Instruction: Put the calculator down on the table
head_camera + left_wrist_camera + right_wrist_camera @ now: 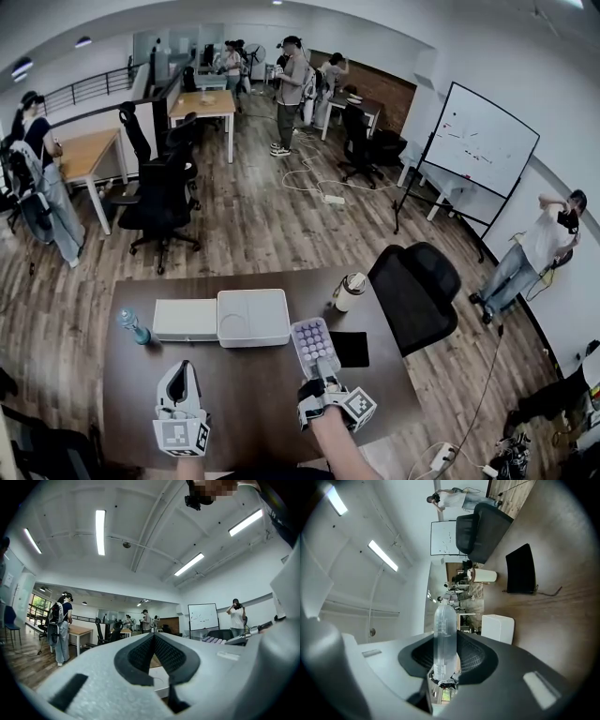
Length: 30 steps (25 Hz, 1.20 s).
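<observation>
In the head view the calculator [314, 344], pale with rows of lilac keys, is held face up just above the brown table [253, 394], right of centre. My right gripper [322, 372] is shut on its near end. The right gripper view is rolled on its side and shows the calculator [444, 616] edge-on as a pale strip clamped between the dark pads [471, 656]. My left gripper [181, 370] rests at the table's front left, its jaws together on nothing. From the left gripper view, the pads [140, 656] meet at the tips and the calculator [213, 640] shows at the right.
Two white boxes [185, 319] [253, 317] lie side by side behind the grippers. A water bottle [133, 326] stands at the left, a white bottle [350, 292] at the back right, and a black pad [350, 349] beside the calculator. A black office chair [417, 291] is at the table's right.
</observation>
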Tool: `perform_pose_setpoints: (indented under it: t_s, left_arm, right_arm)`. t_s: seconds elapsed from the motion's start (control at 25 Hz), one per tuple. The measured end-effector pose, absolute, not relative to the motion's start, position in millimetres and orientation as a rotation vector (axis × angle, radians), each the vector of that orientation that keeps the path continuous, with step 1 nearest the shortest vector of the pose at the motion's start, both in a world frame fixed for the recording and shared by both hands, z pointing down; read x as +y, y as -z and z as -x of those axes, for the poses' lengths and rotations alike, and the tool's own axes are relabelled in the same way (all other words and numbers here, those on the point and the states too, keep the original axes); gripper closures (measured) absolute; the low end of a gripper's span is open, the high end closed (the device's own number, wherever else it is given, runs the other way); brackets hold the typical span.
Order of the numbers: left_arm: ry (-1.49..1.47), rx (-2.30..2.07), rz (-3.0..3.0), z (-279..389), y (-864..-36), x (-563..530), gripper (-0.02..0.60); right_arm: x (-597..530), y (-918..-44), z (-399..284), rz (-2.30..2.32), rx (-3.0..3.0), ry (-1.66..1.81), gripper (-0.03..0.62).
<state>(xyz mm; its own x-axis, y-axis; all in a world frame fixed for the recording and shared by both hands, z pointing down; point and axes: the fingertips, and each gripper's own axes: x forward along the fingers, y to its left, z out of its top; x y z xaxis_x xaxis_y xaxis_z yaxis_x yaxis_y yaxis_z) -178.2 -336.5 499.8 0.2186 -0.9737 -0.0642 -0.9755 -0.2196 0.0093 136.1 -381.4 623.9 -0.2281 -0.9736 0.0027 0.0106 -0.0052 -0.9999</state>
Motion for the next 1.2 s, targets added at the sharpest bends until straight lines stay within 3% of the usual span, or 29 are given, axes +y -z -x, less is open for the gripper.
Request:
perform_pose_setpoints:
  t_s: [0.72,1.2]
  left_arm:
    - [-0.093,1.956,2.421,182.4,-505.5,-335.8,0.583]
    - [-0.086,1.967,2.406,190.7,-508.3,-338.0,0.583]
  right_arm:
    - [-349.9,-853.6,-147.7,1.431,1.057,1.637,0.477]
    - [-361.8,-892.7,-133.2,1.541,1.109,1.636,0.477]
